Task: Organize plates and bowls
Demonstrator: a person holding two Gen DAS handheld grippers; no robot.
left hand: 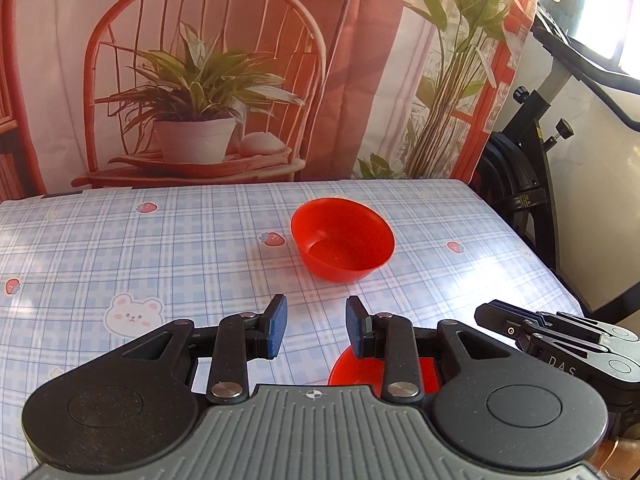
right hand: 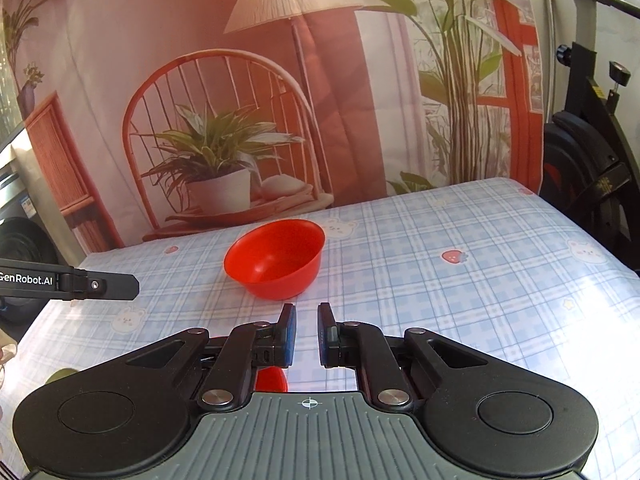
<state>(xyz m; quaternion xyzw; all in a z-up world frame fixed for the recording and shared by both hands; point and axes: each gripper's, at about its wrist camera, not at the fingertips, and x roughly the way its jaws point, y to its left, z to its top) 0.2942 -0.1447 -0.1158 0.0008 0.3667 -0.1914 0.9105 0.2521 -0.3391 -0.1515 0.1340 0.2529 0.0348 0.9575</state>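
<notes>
A red bowl [left hand: 342, 240] [right hand: 276, 258] stands upright and empty on the plaid tablecloth, ahead of both grippers. My left gripper [left hand: 316, 326] hovers short of it, open, with nothing between its blue pads. Under its right finger a second red dish [left hand: 348, 368] shows only in part, and the right wrist view shows a red sliver [right hand: 272, 380] below that gripper. My right gripper [right hand: 307, 334] has its jaws almost together, holding nothing. Each gripper shows in the other's view: the right gripper [left hand: 492, 314] at the lower right, the left gripper [right hand: 120, 285] at the left.
The table [left hand: 120, 240] carries a blue plaid cloth with bears and strawberries. A printed backdrop [left hand: 200, 80] hangs right behind its far edge. A black exercise bike [left hand: 532, 152] stands beyond the table's right edge.
</notes>
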